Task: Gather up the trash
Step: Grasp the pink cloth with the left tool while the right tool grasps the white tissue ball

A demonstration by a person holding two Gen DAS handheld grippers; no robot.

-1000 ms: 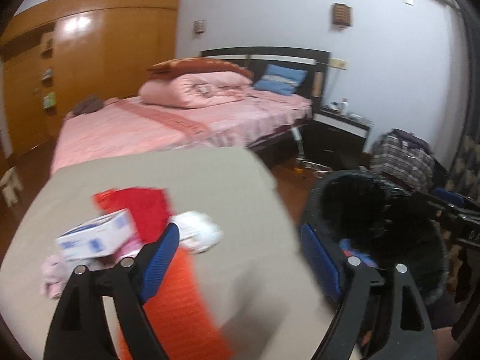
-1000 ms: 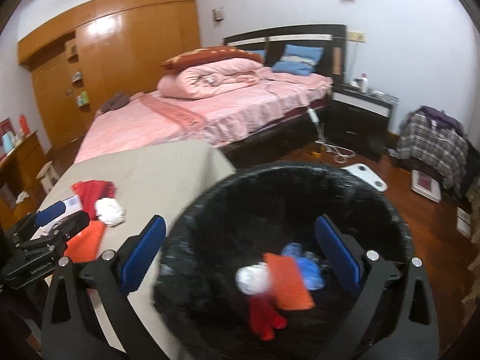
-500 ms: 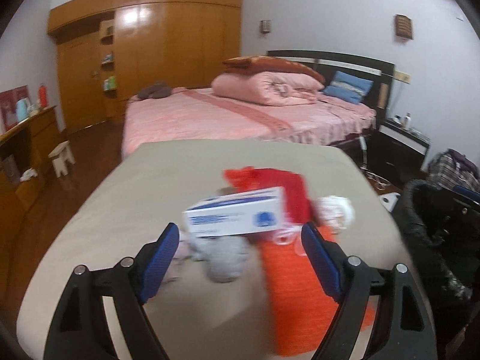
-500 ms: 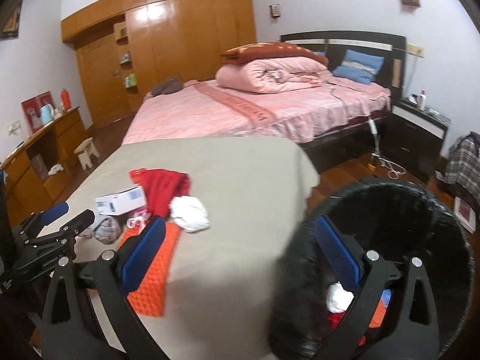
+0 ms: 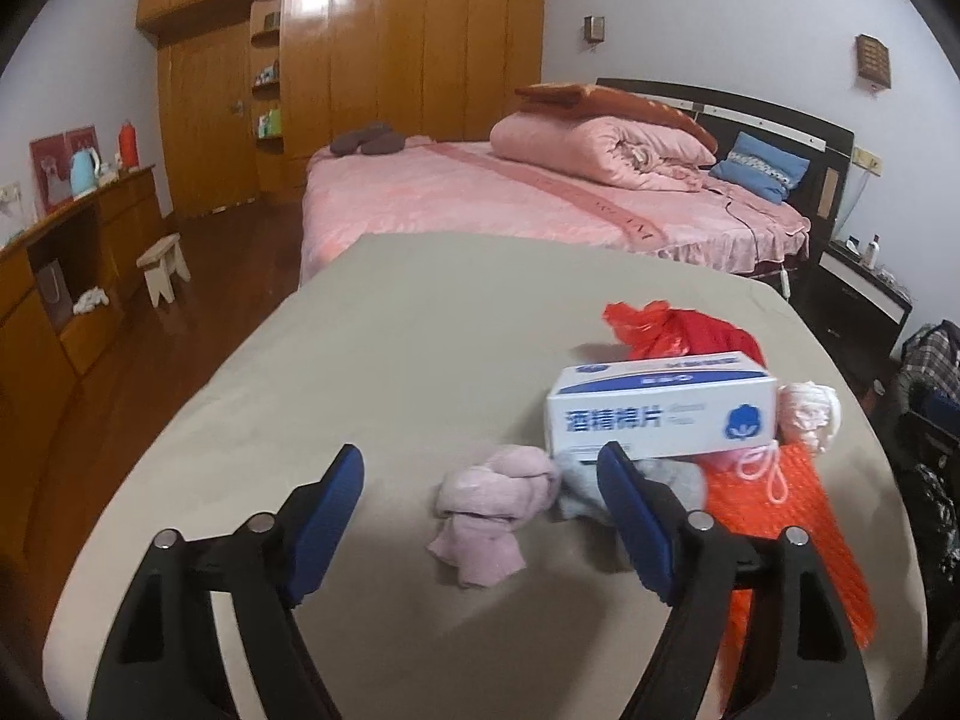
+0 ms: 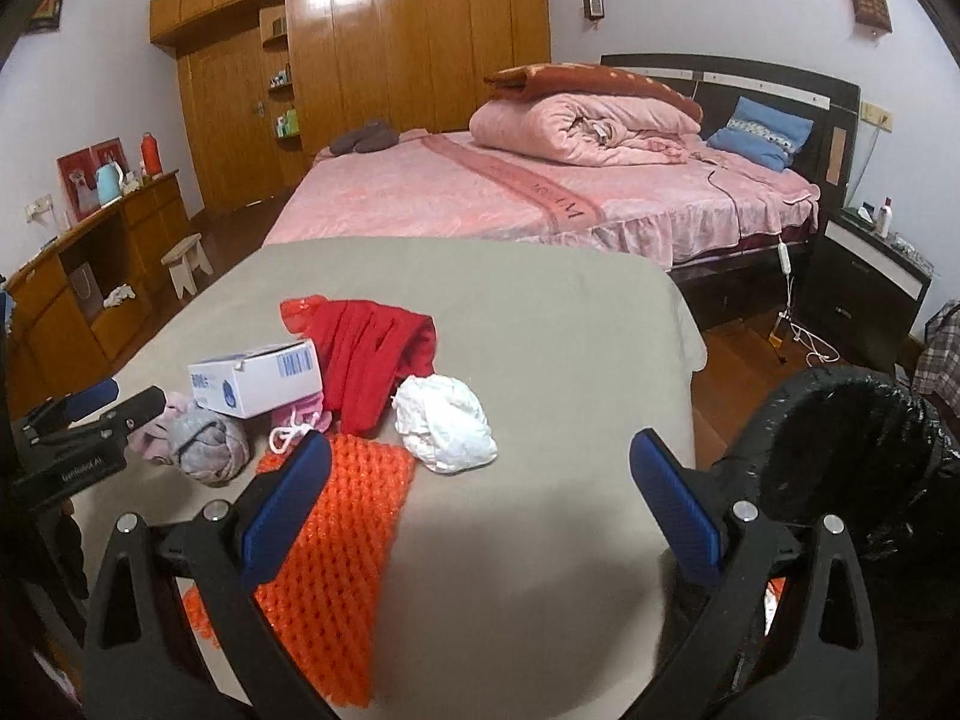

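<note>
Right gripper [image 6: 480,501] jaws apart over beige table [image 6: 540,330] — orange mesh [image 6: 336,546], white wad [image 6: 447,423], black bin [image 6: 840,462] beside.

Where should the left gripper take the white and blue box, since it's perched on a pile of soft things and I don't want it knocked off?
Grip the white and blue box across its short depth, front and back long faces, coming from above. It lies lengthwise on the cloth bundles, probably too long for the open left gripper end to end.

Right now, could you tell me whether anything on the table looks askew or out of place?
Yes. The white box sits tilted, propped on the pink and grey cloth bundles rather than flat on the table. Nothing looks spilled.
</note>
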